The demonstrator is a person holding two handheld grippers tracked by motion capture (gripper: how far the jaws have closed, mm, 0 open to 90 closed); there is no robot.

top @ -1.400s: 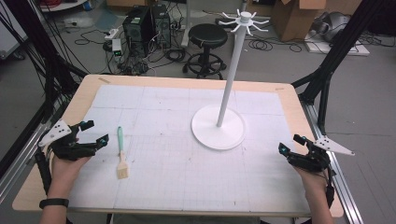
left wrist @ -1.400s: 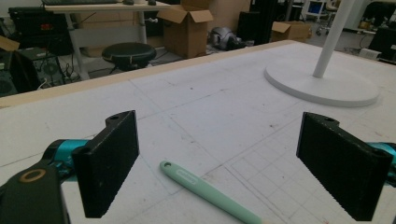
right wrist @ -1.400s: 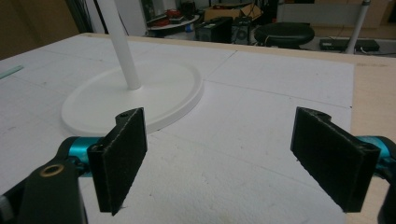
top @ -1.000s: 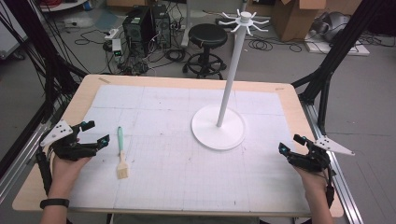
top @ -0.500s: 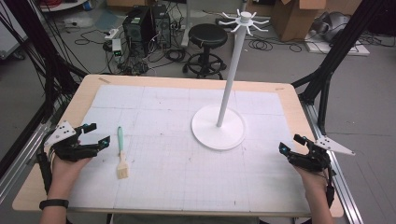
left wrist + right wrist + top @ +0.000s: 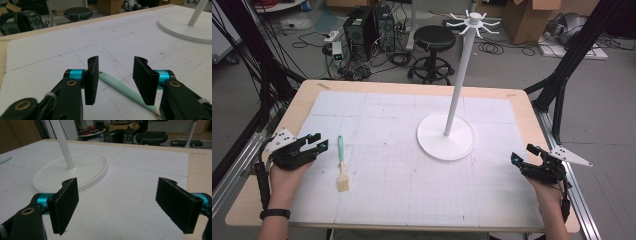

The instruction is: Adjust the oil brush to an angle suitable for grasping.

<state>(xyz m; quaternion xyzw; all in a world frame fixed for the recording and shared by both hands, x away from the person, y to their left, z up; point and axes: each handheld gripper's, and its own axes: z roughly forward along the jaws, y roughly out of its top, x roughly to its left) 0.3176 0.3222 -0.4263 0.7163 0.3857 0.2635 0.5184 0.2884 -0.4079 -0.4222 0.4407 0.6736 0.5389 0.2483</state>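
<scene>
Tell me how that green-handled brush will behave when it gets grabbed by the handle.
The pastry brush looks stiff and light. Its rounded, smooth handle may slip or roll slightly; lying flat, it probably won't tip. The bristles likely flex.

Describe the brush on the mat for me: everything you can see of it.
The brush lies flat on the white gridded mat, at the table's left side. It has a slim mint-green handle, plastic by the look, pointing away from the person, and a pale cream head at the near end. The left gripper sits just beside it, jaws apart and clear of the handle. Nothing touches it but the mat.
</scene>
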